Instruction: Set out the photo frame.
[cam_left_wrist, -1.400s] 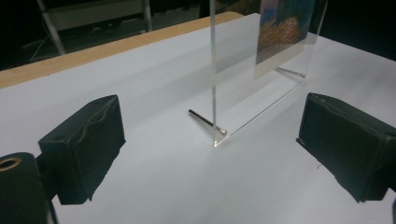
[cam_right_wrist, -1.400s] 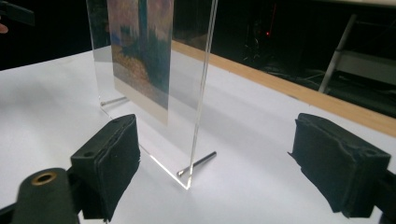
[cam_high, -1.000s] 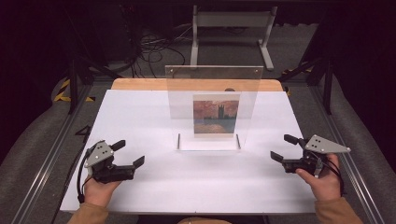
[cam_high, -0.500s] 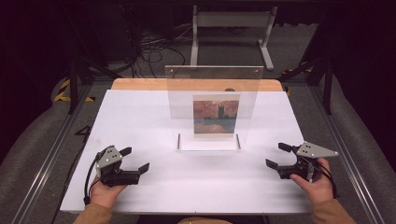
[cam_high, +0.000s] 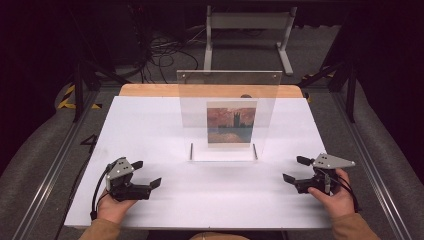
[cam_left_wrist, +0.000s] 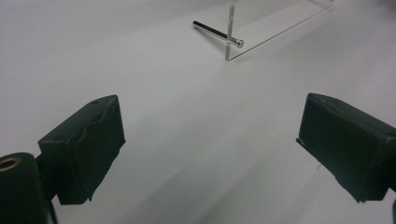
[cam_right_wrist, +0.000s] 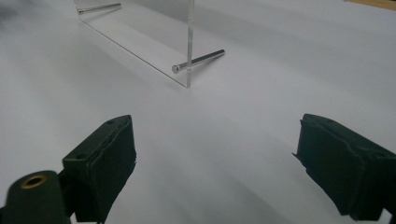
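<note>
Both hands are sitting lower and nearer the table's (cam_high: 150, 115) front edge than 1 second ago, and each has drifted slightly inward since then. The left gripper (cam_high: 146, 174) is hovering over the white tabletop at the front left, its 2 jaws spread wide with nothing between them. The right gripper (cam_high: 295, 169) is mirroring it at the front right, jaws also wide apart and holding nothing, where earlier it was hanging closer to the table's right edge. The clear acrylic picture stand (cam_high: 227, 97) is standing upright mid-table, well apart from both grippers, unmoved across the frames. It is carrying a small painting print (cam_high: 231, 124) of a tower against a reddish sky. A metal pin (cam_left_wrist: 215, 33) is crossing the stand's lower corner in the left gripper view.
</note>
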